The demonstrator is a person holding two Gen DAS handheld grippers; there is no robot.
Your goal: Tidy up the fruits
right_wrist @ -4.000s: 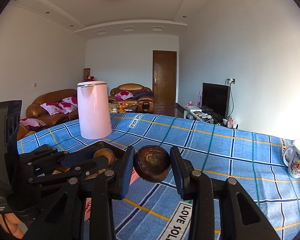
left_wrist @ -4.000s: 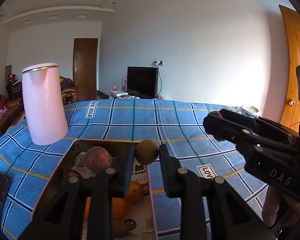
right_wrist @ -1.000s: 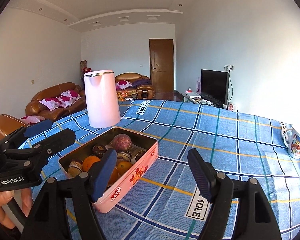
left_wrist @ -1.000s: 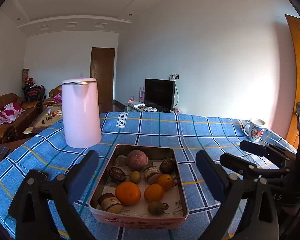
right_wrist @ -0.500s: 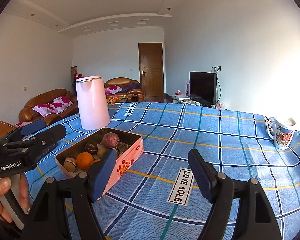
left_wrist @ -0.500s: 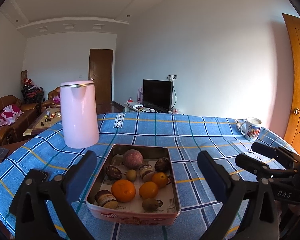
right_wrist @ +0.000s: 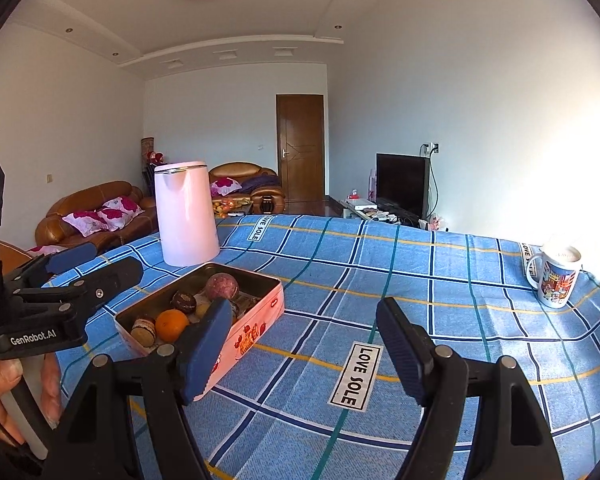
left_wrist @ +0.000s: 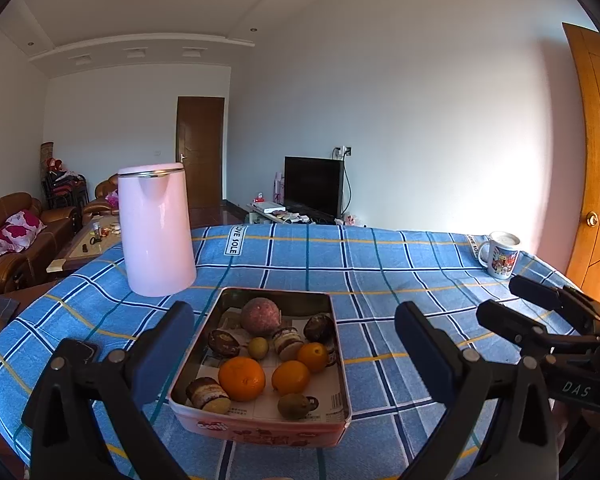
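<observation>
I see a table under a blue plaid cloth [left_wrist: 380, 280], printed with "LOVE SOLE" labels. 3 things sit directly on it: a pink kettle [left_wrist: 156, 232] far left, a pink tin [left_wrist: 260, 426] of fruit just in front, a mug [left_wrist: 500, 254] far right.

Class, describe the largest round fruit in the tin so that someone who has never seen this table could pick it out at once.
Start at the tall pink kettle on the blue checked tablecloth; the pink tin lies just in front of it. At the tin's far end, nearest the kettle, sits the dull reddish-purple fruit. It is bigger than everything else there, and speckled and matte, unlike the glossy oranges nearer the camera.
</observation>
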